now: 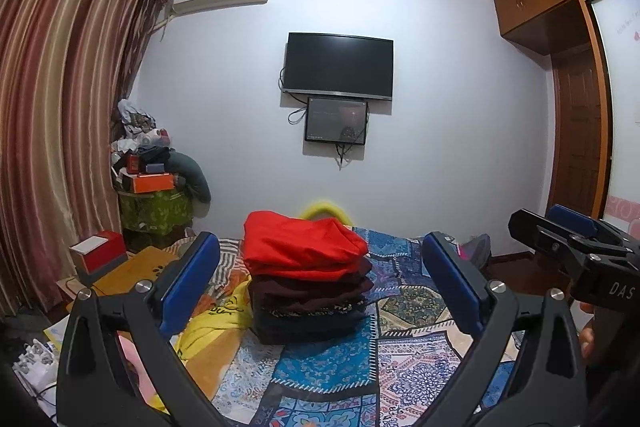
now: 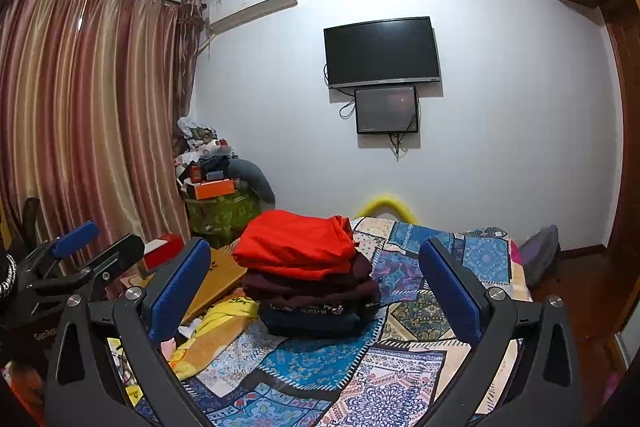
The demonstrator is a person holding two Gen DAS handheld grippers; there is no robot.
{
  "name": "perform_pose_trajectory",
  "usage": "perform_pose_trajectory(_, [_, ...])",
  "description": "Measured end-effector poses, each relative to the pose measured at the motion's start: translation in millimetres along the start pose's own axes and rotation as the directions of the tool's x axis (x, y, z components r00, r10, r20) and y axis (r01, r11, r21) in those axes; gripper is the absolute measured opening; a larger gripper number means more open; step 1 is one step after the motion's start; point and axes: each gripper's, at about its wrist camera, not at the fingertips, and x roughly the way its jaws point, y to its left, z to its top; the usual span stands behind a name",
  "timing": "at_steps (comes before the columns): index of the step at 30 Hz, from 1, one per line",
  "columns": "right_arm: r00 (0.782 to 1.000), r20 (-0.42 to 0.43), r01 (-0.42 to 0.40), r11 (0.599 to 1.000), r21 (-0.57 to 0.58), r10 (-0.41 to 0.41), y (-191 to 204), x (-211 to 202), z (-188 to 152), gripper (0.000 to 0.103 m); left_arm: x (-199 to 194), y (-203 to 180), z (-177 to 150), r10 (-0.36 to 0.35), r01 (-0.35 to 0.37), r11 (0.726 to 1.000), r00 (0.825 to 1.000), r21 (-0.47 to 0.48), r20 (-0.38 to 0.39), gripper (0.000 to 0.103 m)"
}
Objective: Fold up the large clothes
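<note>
Red knit-like cloth tops the stack of folded clothes point(image 1: 308, 279) in the left wrist view: a soft, rounded red garment point(image 1: 300, 245) over maroon and dark navy layers, all resting on the patchwork bedspread point(image 1: 416, 307). Your left gripper point(image 1: 320, 283) has its blue-padded fingers point(image 1: 192, 279) spread wide, holding nothing. The stack lies straight ahead between them and beyond the tips, not touching either pad; its long axis runs left to right across your line of approach. At the right edge your right gripper point(image 1: 576, 239) shows, level with yours and also clear of the cloth. A crumpled yellow garment point(image 1: 212, 327) lies just left of the stack's base, unfolded by the look of it.

In the right wrist view, the right gripper point(image 2: 316, 279) is likewise released, fingers point(image 2: 452, 283) parted around empty air. The stack point(image 2: 316, 291) sits ahead and slightly left of centre, so both hands stand about equally near. The yellow garment point(image 2: 216, 331) lies lower left, nearer your left hand; I judge that hand better placed to draw it out. The left gripper point(image 2: 80, 255) shows at the left edge.
</note>
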Motion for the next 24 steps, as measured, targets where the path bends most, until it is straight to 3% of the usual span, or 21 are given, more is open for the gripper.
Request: perform_pose_trajectory(24, [1.0, -0.003, 0.012, 1.0, -0.005, -0.012, 0.7, -0.2, -0.3, 0.103, -2.7, -3.2, -1.4, -0.037, 0.037, 0.999, 0.999, 0.02, 0.007, 0.102])
